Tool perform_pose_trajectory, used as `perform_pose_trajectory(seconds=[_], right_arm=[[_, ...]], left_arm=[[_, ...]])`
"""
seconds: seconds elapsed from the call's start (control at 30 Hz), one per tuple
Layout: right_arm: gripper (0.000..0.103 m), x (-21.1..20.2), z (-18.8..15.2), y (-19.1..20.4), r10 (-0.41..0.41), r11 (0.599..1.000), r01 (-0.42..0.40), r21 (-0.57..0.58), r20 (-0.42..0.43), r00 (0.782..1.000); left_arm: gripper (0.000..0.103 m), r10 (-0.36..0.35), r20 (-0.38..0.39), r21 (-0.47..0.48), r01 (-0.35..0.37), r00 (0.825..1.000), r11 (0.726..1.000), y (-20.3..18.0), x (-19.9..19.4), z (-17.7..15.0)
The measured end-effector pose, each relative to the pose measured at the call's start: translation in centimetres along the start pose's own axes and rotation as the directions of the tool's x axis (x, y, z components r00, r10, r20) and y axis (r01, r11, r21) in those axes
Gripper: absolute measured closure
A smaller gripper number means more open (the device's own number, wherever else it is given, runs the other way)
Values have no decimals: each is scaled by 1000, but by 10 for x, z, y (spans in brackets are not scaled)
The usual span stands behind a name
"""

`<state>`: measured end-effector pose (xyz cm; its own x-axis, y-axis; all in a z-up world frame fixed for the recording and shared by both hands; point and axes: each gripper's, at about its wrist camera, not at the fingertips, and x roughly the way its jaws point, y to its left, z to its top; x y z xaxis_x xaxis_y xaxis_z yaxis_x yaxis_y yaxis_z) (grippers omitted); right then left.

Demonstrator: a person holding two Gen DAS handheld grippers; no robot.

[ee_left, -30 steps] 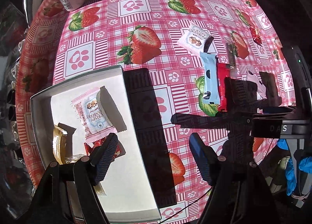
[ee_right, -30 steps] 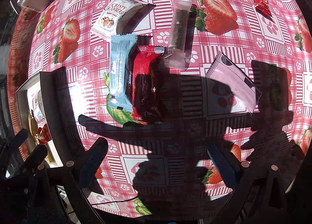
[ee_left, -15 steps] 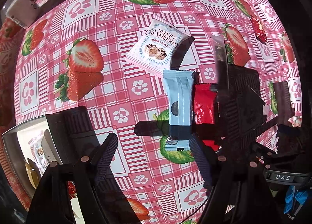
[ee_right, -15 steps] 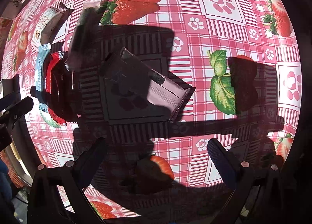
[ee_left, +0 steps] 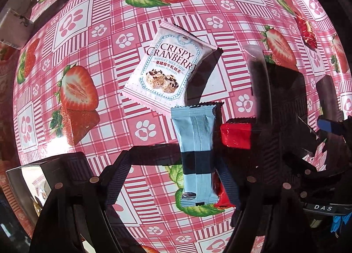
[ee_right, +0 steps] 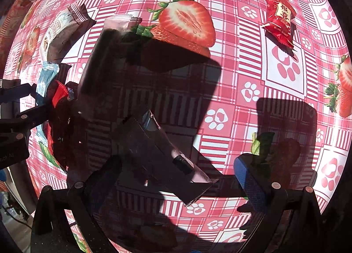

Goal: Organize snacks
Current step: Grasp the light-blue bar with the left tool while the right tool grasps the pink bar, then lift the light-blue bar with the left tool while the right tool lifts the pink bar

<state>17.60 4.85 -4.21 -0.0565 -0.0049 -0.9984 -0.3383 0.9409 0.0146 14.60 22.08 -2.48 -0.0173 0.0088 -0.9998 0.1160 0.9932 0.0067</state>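
Observation:
In the left wrist view my left gripper [ee_left: 171, 178] is open over a light blue snack bar [ee_left: 197, 143], with a red bar [ee_left: 235, 136] beside it under the right finger. A white Crispy Cranberry packet [ee_left: 167, 70] lies just beyond. In the right wrist view my right gripper [ee_right: 176, 178] is open over a pink packet [ee_right: 162, 154] lying in shadow between the fingers. A clear wrapped bar [ee_right: 103, 54] lies beyond it, and a small red packet [ee_right: 279, 19] sits far right.
The white tray [ee_left: 24, 178] with sorted snacks stands at the left edge of the left wrist view. The strawberry tablecloth [ee_right: 242, 90] covers the table. The left gripper [ee_right: 19, 112] shows at the left of the right wrist view.
My left gripper moved away from the tray and down over the blue and red bars. My right gripper moved right and down over the pink packet.

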Motion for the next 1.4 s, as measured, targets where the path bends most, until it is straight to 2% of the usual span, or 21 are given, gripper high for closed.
perform_pose_trajectory(seconds=[0.03,0.1,0.13,0.2,0.23,0.27,0.3,0.33,0.5,0.8,0.93,0.97,1.03,1.07,1.1,1.13,1.17,1.3,1.4], right_arm=[[12,-3,5,0,3,1000,-3,0,6,1000],[35,-13,12,2,5,1000,-5,-9,22,1000],[41,-20,17,2,7,1000,-6,-14,28,1000],[59,-24,19,4,8,1000,-8,-20,30,1000],[63,-25,20,4,10,1000,-9,-17,31,999],[69,-26,20,3,9,1000,-9,-10,32,999],[70,-27,19,2,13,1000,-13,-1,31,999],[70,-32,19,13,20,1000,-20,10,29,999],[70,-34,-7,9,42,998,-42,36,20,999],[70,-32,-57,30,80,995,-79,57,-26,996],[70,-31,-88,44,99,994,-96,59,-57,993],[70,-31,-96,48,103,993,-100,59,-66,992],[70,-30,-108,52,116,992,-111,60,-84,990],[69,-31,-112,52,125,990,-119,73,-88,988],[55,-31,-115,50,130,988,-121,96,-90,987],[41,-31,-119,44,131,984,-118,130,-92,987],[16,-31,-129,34,129,978,-113,175,-87,988],[13,-33,-138,3,170,937,-141,321,-65,983],[13,-36,-137,-16,139,944,-112,311,-69,988]], left_arm=[[22,2,4,4,-2,1000,1000,-3,0,0],[25,-3,3,-7,3,1000,1000,-3,0,1],[27,-2,5,-8,2,1000,1000,-6,-1,0],[42,-1,14,13,1,1000,1000,-15,-5,-2],[48,0,18,28,0,1000,1000,-18,-8,-5],[60,1,19,41,-1,1000,999,-22,-10,-9],[68,1,19,52,-2,1000,999,-25,-11,-12],[69,3,19,58,-4,1000,998,-27,-11,-16],[72,-4,5,49,4,1000,999,-29,-10,-49],[72,-28,-60,51,31,998,998,-28,-6,-136],[72,-25,-77,87,32,997,996,-32,-5,-167],[71,-27,-79,87,34,997,996,-33,-5,-173],[61,-26,-91,78,33,995,996,-29,-5,-186],[48,-24,-92,72,30,996,997,-25,-5,-188],[39,-20,-82,67,25,996,997,-23,-7,-189],[36,-13,-71,64,17,997,998,-20,-9,-188],[33,-10,-61,60,13,998,998,-19,-12,-190],[30,-15,-58,48,17,998,999,0,-14,-195],[29,-7,-67,41,9,998,999,5,-8,-191]])
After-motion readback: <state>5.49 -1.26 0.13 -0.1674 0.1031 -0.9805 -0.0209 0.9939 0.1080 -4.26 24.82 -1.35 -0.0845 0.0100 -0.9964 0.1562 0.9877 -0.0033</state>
